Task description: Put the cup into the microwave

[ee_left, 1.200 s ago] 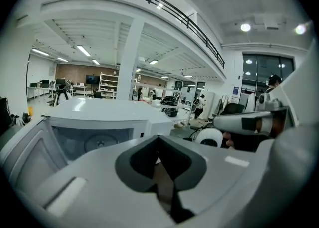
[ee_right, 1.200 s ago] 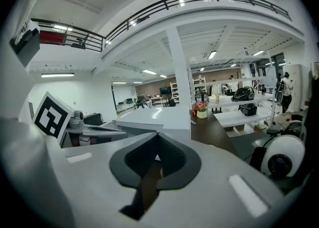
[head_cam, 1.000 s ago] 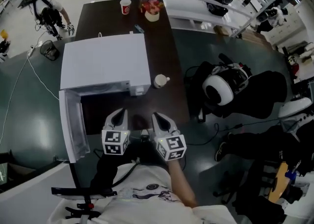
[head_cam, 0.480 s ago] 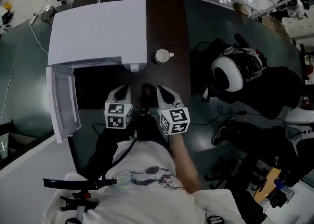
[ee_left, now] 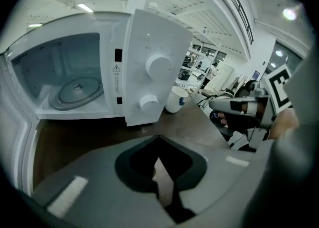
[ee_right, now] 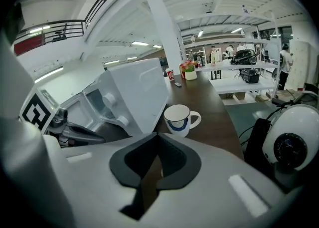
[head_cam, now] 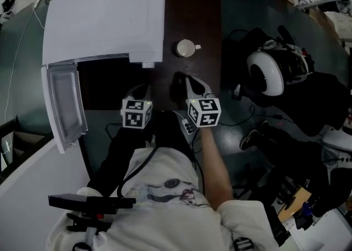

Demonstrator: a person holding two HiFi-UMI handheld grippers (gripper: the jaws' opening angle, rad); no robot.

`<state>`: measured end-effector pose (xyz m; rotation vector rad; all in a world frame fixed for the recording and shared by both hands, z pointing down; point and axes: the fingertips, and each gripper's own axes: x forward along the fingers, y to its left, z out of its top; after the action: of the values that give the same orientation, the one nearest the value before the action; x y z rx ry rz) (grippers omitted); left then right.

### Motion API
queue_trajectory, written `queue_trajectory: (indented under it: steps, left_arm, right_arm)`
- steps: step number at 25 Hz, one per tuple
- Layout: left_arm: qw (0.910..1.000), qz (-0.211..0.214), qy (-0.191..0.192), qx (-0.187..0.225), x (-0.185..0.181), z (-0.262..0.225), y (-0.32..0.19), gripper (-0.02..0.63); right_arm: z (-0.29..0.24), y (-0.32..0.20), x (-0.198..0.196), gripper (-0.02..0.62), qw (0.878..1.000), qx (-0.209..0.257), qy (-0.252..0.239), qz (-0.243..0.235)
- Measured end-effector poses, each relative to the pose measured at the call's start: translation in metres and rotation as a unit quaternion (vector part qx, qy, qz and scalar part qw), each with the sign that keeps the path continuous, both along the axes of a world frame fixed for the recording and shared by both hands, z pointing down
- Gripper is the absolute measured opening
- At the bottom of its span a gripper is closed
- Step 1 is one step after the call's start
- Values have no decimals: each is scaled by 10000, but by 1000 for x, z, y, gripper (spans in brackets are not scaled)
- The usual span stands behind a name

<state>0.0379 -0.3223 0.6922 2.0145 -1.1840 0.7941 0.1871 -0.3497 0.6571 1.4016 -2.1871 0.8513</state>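
Note:
A white cup (head_cam: 187,48) with a blue band and its handle to the right stands on the dark table, just right of the white microwave (head_cam: 104,19). The microwave door (head_cam: 65,104) hangs open to the left, and the glass turntable (ee_left: 75,92) inside is bare. My right gripper (head_cam: 191,81) is shut and empty, a short way in front of the cup (ee_right: 178,118). My left gripper (head_cam: 141,88) is shut on nothing and faces the microwave's open front and knob panel (ee_left: 152,80). The cup (ee_left: 175,100) shows past that panel.
A white and black helmet (head_cam: 269,71) lies on dark bags right of the table. A red cup (ee_right: 170,75) and a flower pot (ee_right: 189,72) stand at the table's far end. The open door juts out at the left. My torso is close behind both grippers.
Both grippers have come down and forward over the table's near end. The right one is closer to the cup. The cup and the microwave have not moved.

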Motion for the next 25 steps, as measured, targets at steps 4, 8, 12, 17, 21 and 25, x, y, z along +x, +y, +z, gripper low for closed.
queue_trajectory:
  steps: [4,8,12,17,21,25]
  left_arm:
    - [9999,29,-77,-151,1,11,0,0]
    - [9994,77,-134,-299,-1,20,6,0]
    - [9992,99,-166,-357,-4,24,10,0]
    - [9988,97,-203,-435,-8,26,19,0]
    - [9985,49,-248,-485,-16,27,25,0]
    - [9984,-13,-254,-514,-22,28,29,0]
  right_arm:
    - [15,-14,11,2,9999,-95,43,-8]
    - [30,-22,21,3,9998,-175,132,17]
    - [45,-41,39,3,9990,-152,371,190]
    - [65,-73,58,68,9979,-198,538,294]
    - [72,-98,61,87,9981,-92,563,210]
    - [78,-118,60,104,9981,-38,607,123]
